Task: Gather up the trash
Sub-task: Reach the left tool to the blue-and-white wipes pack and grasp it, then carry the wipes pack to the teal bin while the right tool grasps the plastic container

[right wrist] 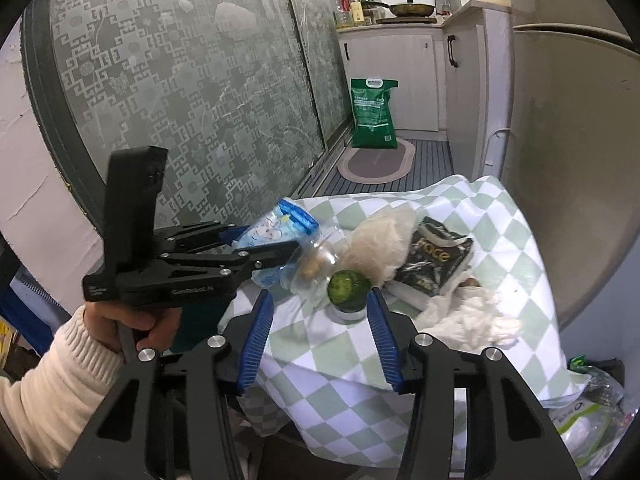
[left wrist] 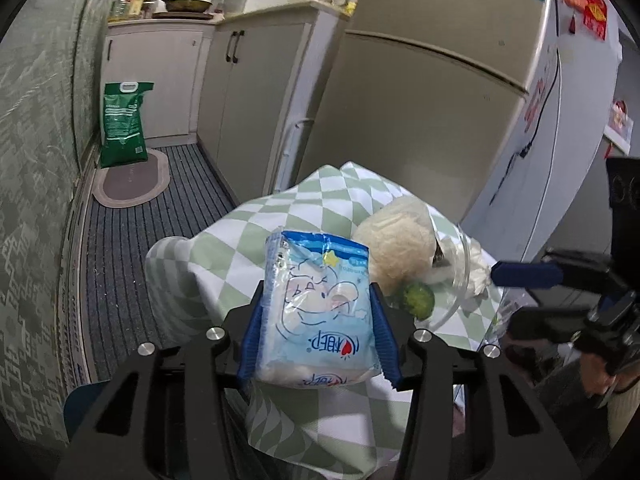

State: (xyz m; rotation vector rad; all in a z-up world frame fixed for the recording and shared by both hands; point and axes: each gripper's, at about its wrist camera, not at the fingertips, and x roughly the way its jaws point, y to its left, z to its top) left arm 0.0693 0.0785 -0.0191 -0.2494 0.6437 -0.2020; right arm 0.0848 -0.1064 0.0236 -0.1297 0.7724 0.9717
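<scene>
My left gripper is shut on a blue-and-white tissue pack, its blue pads pressed on both sides. In the right wrist view the same pack stands tilted in the left gripper, held by a person's hand in a cream sleeve. My right gripper is open over the checked cloth. A green round fruit sits between its fingertips, close to the right one, with a gap on the left. The right gripper shows at the right edge of the left wrist view, beside the fruit.
On the cloth lie a cream fluffy wad, a black packet, a clear plastic wrapper and white crumpled tissue. A refrigerator stands behind. A plastic bag sits low right. A green sack and mat are on the floor.
</scene>
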